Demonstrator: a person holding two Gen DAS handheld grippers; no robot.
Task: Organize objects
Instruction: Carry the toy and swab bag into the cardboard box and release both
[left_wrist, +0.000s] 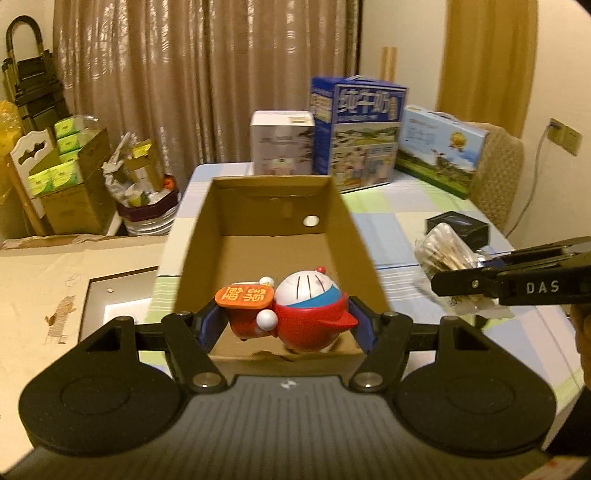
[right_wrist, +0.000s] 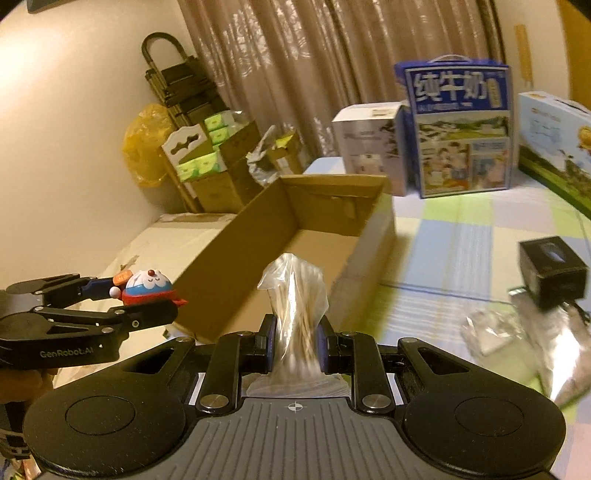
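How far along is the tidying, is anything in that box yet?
Nothing visible is packed yet: the open brown cardboard box looks empty. In hand: the left claw grips a red-and-white cartoon cat figurine; the right claw grips a clear bag of cotton swabs. Left: a small black box and crinkled wrappers.

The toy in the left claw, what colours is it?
Red, white and blue toy, with an orange sign; clearest in the left wrist view.

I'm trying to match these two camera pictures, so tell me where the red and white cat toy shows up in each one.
Left wrist view: the cat toy sits low centre, clamped in the left gripper, at the near end of the cardboard box.
Right wrist view: the toy is at the far left, held in the left gripper, left of the box.
Shared landmark: the blue milk carton behind the box.
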